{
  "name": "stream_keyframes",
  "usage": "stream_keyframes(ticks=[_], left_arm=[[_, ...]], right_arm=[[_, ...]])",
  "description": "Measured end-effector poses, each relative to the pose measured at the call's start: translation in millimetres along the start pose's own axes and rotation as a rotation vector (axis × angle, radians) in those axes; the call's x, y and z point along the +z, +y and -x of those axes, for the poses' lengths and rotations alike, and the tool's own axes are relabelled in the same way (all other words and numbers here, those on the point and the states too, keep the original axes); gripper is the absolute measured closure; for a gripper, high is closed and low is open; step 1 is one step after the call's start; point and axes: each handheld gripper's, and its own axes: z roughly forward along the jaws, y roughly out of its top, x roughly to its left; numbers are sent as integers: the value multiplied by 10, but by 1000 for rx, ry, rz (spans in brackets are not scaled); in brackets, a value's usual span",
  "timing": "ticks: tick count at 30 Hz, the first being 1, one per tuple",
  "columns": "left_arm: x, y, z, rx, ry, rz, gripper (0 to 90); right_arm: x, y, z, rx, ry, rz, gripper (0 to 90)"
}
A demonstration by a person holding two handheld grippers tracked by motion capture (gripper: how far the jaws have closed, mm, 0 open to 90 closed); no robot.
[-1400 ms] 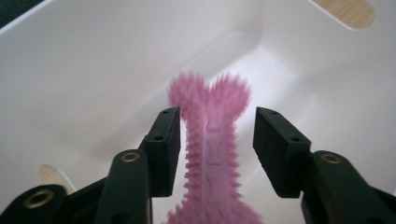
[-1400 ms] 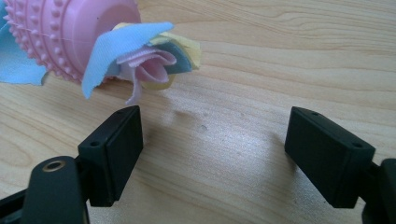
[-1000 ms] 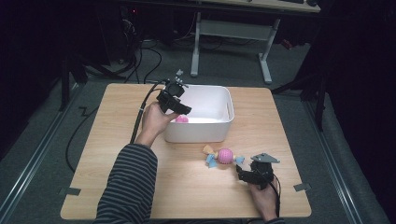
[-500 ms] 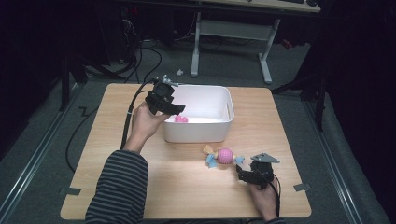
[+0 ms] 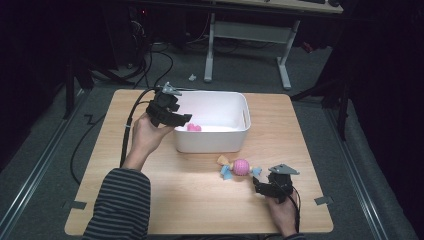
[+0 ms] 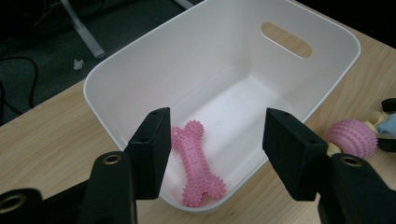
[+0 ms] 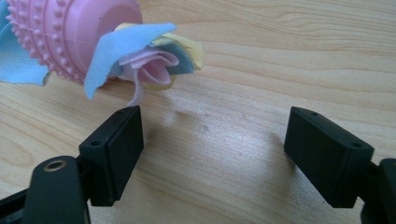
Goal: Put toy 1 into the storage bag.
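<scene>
Pink bone toy lay in the tub; ball toy was next.

My left gripper [image 5: 185, 118] hung over the left rim of the white plastic tub [image 5: 235, 145] at centre frame, jaws apart with nothing between them. In the left gripper view the pink spiked rubber bone [image 6: 198, 169] lay alone on the tub floor, lower centre, near the close wall. My right gripper [image 7: 212, 156], low right in the high view, rested on the wooden table [image 5: 200, 200], jaws wide and empty. The pink knobbly ball with pastel cloth tails [image 5: 240, 167] lay just beside it, below the tub. I judged the ball's body the better hold, since the tails would probably slip; the jaws needed to square across it before closing.
</scene>
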Motion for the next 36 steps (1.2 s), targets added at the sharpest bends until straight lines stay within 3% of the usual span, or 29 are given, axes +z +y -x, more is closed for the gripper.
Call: stream_keyframes(ticks=[14,36], left_arm=[[-296,-151,-10,11,18,42,430],[-508,-491,-29,-26,46,64,421]], right_arm=[[1,1,0,-1,0,1,199],[0,0,-3,1,-2,0,199]])
